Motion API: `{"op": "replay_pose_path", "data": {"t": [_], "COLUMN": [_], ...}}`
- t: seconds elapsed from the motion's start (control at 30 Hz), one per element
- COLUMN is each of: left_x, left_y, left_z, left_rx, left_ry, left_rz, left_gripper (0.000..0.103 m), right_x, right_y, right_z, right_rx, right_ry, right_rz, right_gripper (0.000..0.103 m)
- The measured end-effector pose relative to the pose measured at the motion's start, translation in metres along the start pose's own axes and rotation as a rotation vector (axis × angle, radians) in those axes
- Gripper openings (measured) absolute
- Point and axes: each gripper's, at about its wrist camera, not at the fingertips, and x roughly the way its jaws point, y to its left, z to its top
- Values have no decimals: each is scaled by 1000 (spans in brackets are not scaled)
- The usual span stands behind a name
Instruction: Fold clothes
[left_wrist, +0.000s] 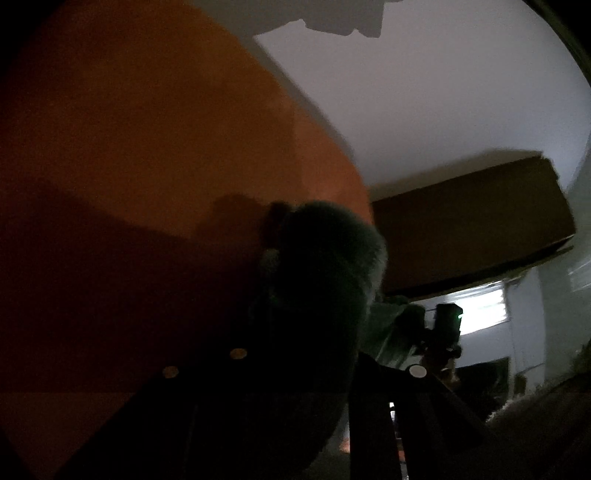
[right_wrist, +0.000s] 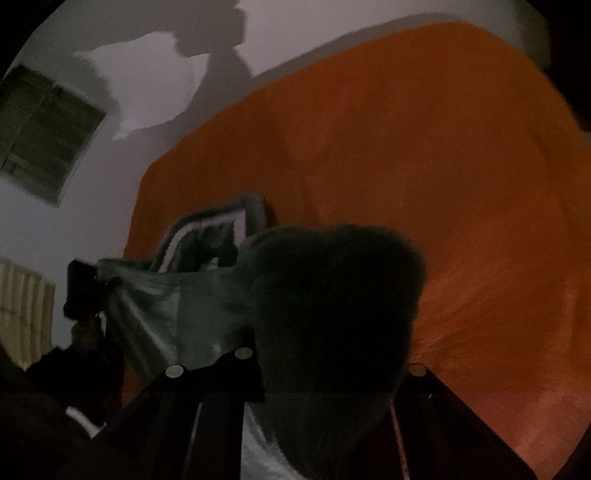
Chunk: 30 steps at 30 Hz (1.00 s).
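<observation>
A dark green fluffy garment (left_wrist: 321, 280) bulges out between the fingers of my left gripper (left_wrist: 295, 365), which is shut on it. The same garment (right_wrist: 332, 295) fills the jaws of my right gripper (right_wrist: 325, 365), also shut on it. Its smooth grey-green lining (right_wrist: 173, 306) stretches left to the other gripper (right_wrist: 79, 291), which pinches its far edge. From the left wrist view the right gripper (left_wrist: 443, 325) shows at the lower right holding cloth. Both grippers point upward, holding the garment in the air between them.
An orange wall (left_wrist: 147, 129) (right_wrist: 406, 147) and a white ceiling (left_wrist: 424, 92) fill the background. A brown cabinet (left_wrist: 472, 221) hangs high by a bright window (left_wrist: 480, 310). A dark window (right_wrist: 44, 133) and a pale curtain (right_wrist: 22, 310) are on the other side.
</observation>
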Motion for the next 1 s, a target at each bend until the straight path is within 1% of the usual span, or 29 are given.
{"op": "replay_pose_path", "data": {"t": [0.1,0.17,0.23,0.3,0.4,0.5,0.53,0.6,0.67,0.77,0.8,0.83,0.87,0.9,0.93,0.97,1.0], "left_x": [-8,-10,-5,12,57,98,112,147,182,235,243,251,255,260,264,268,272], "left_y": [-17,-25,-34,-46,-66,-69,-69,-64,-55,-69,-67,-64,-55,-46,-37,-27,-18], "left_z": [33,58,84,112,149,194,209,236,268,301,311,320,324,328,332,336,340], "left_rx": [-4,-23,-41,-37,-38,-37,-33,-40,-60,-53,-61,-71,-91,-112,-134,-155,-176], "left_ry": [0,-2,-2,-7,-20,-34,-37,-41,-35,-51,-64,-77,-56,-31,-7,18,43], "left_rz": [-31,-39,-52,-50,-41,-12,3,42,89,146,167,189,226,265,303,342,380], "left_gripper": [17,17,17,17,17,17,17,17,17,17,18,18,19,26,30,34,35], "right_x": [-33,-56,-73,-88,-90,-78,-67,-58,-34,-12,-4,7,19,31,44,58,69], "right_y": [11,13,8,2,-12,-39,-51,-81,-103,-128,-136,-148,-160,-172,-183,-195,-207], "right_z": [15,31,52,75,125,178,200,237,279,323,332,337,342,346,344,341,339], "right_rx": [51,93,107,115,63,14,-6,-38,-74,-78,-74,-56,-37,-14,25,65,105], "right_ry": [-44,-78,-107,-133,-149,-127,-111,-73,-46,-46,-50,-35,-20,2,46,90,125], "right_rz": [-41,-72,-85,-97,-105,-105,-108,-130,-149,-158,-164,-171,-177,-187,-209,-231,-246], "right_gripper": [12,12,12,12,12,12,12,12,12,12,12,13,16,19,28,31,31]}}
